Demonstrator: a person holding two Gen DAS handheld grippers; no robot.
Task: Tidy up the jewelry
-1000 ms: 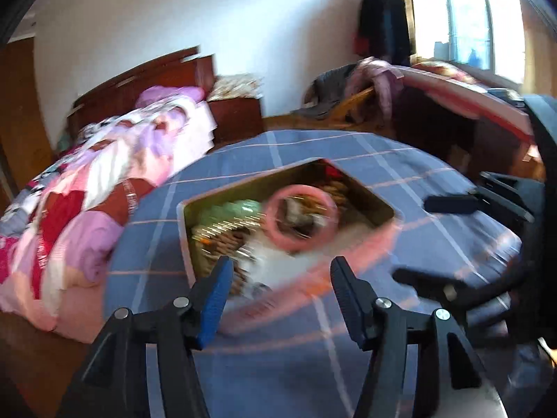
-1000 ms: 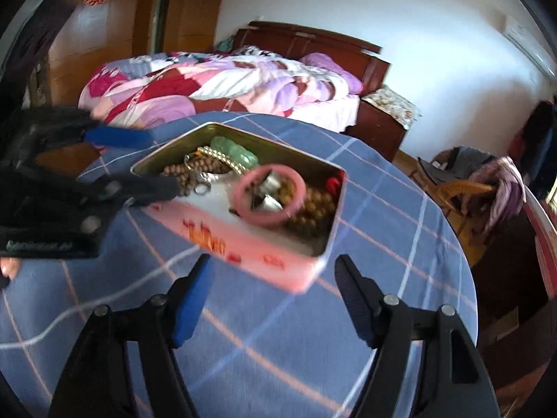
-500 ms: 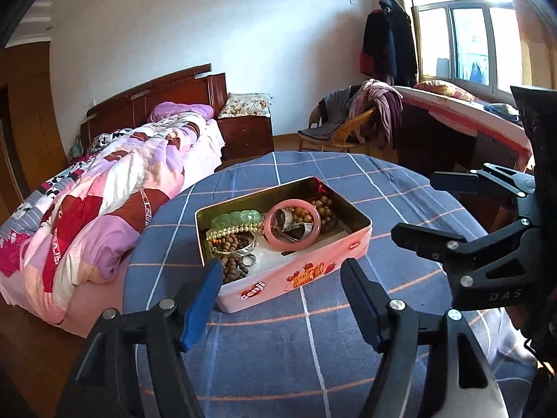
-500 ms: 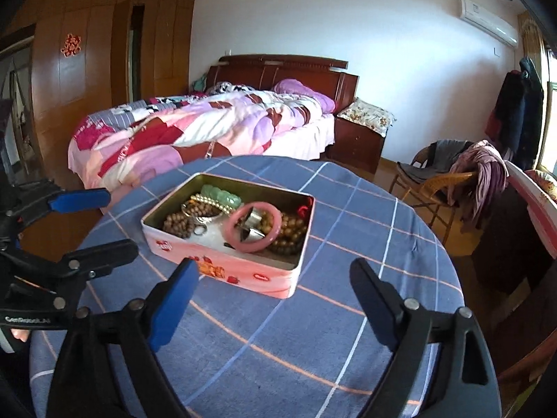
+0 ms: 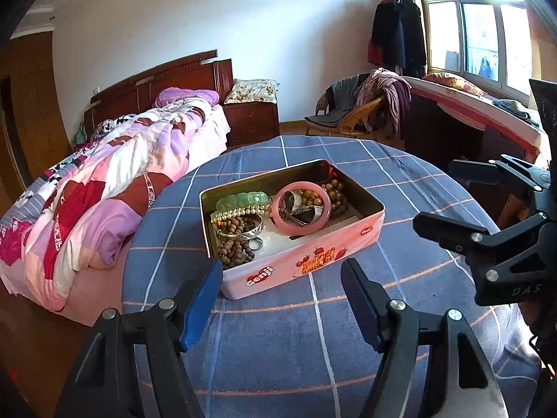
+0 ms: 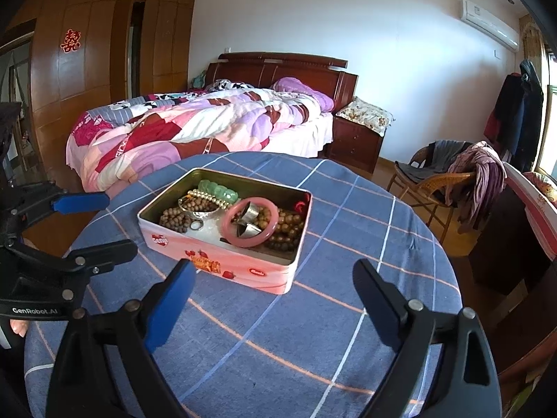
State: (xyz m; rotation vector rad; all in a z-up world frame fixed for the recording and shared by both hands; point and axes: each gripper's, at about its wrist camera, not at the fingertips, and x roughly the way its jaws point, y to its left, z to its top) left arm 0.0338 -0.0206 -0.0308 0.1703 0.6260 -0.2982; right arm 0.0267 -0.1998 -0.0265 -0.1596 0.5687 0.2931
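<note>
Bedroom background, non-task items only.
Round desk under blue plaid cloth (image 5: 348,348). Behind it a dark wooden bed (image 6: 278,66) with pink-purple patchwork quilt (image 6: 195,122); brown wooden nightstand (image 5: 251,122) just beside the headboard, floral cushion (image 5: 254,86) on top. Wicker chair (image 6: 438,177) draped with grey and mauve clothes. Dark coats (image 5: 398,31) hanging near the window (image 5: 480,48). White wall AC unit (image 6: 487,22). Wood-panel wardrobe (image 6: 104,69) with red paper-cut emblem (image 6: 70,40).
</note>
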